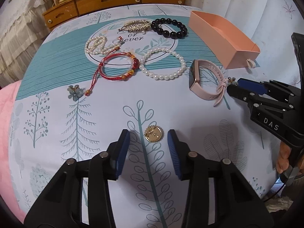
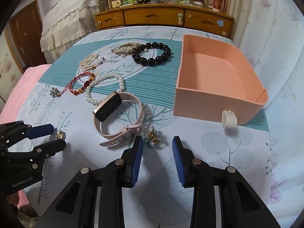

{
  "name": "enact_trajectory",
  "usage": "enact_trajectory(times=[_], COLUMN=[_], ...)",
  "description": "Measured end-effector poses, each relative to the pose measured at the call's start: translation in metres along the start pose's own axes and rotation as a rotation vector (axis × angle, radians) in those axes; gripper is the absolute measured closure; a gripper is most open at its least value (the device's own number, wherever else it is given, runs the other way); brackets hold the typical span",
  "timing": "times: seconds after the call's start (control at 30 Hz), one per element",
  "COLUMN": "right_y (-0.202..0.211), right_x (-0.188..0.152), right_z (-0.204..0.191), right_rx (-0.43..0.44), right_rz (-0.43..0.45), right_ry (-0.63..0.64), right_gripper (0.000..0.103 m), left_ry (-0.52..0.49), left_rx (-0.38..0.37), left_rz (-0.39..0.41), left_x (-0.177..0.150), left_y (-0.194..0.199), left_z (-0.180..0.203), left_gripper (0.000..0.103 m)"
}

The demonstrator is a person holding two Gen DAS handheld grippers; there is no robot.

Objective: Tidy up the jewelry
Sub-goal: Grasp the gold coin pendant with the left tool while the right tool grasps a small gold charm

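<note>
My left gripper point(image 1: 148, 134) is open just above the bedsheet, its pads either side of a round gold brooch point(image 1: 153, 134). It also shows in the right wrist view point(image 2: 57, 135), beside that brooch point(image 2: 59, 134). My right gripper point(image 2: 157, 140) is open, its tips at a small blue-and-gold flower piece point(image 2: 152, 137), right of the pink watch point(image 2: 115, 116). It also shows in the left wrist view point(image 1: 232, 87). The empty pink drawer box point(image 2: 214, 98) stands at the right. The white pearl bracelet point(image 1: 162, 63), red bracelet point(image 1: 118, 66) and black bead bracelet point(image 1: 169, 28) lie farther back.
A pearl strand point(image 1: 98, 44), a gold leaf brooch point(image 1: 135, 25) and a blue flower piece point(image 1: 75, 92) also lie on the sheet. A wooden headboard with drawers point(image 2: 163, 17) is behind. A pink blanket point(image 1: 7, 114) covers the left edge.
</note>
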State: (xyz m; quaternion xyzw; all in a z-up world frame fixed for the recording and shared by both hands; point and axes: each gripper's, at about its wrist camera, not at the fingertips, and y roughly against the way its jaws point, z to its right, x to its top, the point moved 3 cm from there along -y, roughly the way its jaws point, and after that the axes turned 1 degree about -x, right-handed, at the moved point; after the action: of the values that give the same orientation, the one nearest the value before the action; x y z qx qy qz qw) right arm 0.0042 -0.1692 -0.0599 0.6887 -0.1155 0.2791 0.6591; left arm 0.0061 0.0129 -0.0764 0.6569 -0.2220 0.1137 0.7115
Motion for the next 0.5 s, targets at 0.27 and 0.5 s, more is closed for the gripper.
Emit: enact_trajectory(times=[0.27, 0.5], right_y=[-0.002, 0.001], right_x=[0.000, -0.002], right_z=[-0.010, -0.010], right_rx=[-0.033, -0.011], right_rz=[0.035, 0.038], right_ry=[0.066, 0.053], right_gripper=[0.086, 0.087], left_ry=[0.004, 0.027], left_rx=[0.000, -0.017], left_rz=[0.005, 0.005], left_x=[0.001, 0.001], left_y=[0.001, 0.002], left_z=[0.000, -0.003], left_gripper=[0.086, 0.086])
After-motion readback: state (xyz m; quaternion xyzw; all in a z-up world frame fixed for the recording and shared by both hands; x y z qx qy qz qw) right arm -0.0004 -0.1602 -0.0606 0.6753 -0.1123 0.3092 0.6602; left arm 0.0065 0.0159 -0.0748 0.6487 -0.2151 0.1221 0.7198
